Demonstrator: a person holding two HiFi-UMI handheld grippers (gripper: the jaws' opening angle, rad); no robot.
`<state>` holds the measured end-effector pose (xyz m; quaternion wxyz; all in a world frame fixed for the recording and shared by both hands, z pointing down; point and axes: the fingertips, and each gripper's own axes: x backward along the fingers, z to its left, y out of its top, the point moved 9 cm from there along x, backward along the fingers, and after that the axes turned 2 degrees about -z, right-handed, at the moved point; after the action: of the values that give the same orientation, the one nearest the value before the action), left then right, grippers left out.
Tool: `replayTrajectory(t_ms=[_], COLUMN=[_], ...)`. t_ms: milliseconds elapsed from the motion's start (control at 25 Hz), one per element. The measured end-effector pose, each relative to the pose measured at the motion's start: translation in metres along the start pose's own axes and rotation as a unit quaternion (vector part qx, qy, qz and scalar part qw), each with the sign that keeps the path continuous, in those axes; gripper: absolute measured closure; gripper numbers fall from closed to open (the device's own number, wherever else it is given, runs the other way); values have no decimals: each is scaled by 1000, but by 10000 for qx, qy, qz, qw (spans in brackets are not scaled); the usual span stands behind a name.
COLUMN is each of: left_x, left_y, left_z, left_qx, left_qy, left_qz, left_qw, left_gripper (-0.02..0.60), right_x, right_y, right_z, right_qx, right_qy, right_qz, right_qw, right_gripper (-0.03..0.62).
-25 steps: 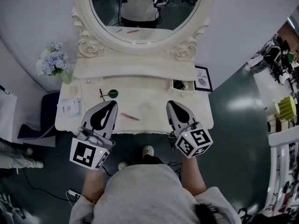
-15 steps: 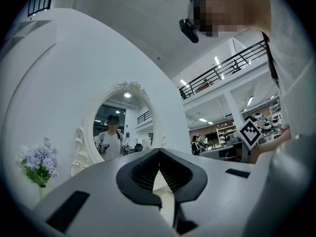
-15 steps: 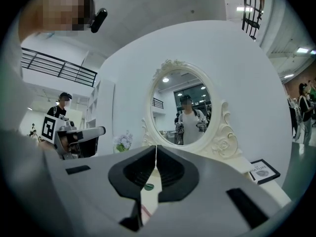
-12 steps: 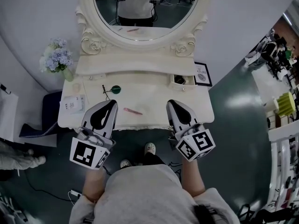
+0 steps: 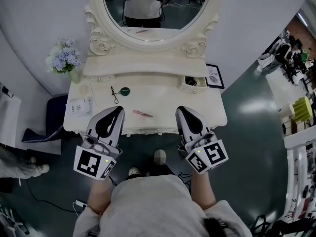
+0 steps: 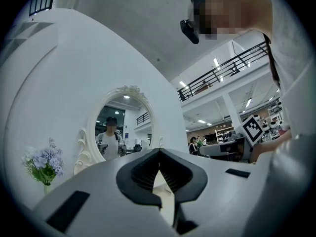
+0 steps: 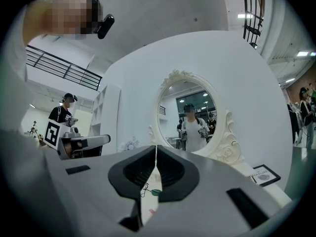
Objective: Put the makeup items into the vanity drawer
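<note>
Pink pencil (image 5: 142,113) on desk (image 5: 163,100), between left gripper (image 5: 118,109) and right gripper (image 5: 180,109), apart from both. Fingers clenched, empty.

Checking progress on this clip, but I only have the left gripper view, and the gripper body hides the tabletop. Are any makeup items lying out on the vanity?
Observer: Yes. The head view shows a pink stick lying on the vanity top, toward its front.
Operator: Anything else?
Observer: A round green item lies further back, left of centre.
Operator: And the other side, carrying anything?
Observer: No; the right gripper view shows the right gripper shut, nothing between its jaws.
</note>
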<state>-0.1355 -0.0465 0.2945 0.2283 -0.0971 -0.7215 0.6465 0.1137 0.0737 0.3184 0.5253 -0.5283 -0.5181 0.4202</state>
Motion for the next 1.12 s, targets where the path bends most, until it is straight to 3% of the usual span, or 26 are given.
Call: replayTrajectory(t_ms=[1120], left_x=[37], left_y=[15], left_z=[-10], left_qx=[-33], left_qy=[23], left_qz=[-68], left_qw=[10000], left_gripper=[568], right_x=[27], right_y=[4], right_z=[44], right_qx=[177], right_qy=[119], right_qz=[-254], right_qw=[9995], right_gripper=[569])
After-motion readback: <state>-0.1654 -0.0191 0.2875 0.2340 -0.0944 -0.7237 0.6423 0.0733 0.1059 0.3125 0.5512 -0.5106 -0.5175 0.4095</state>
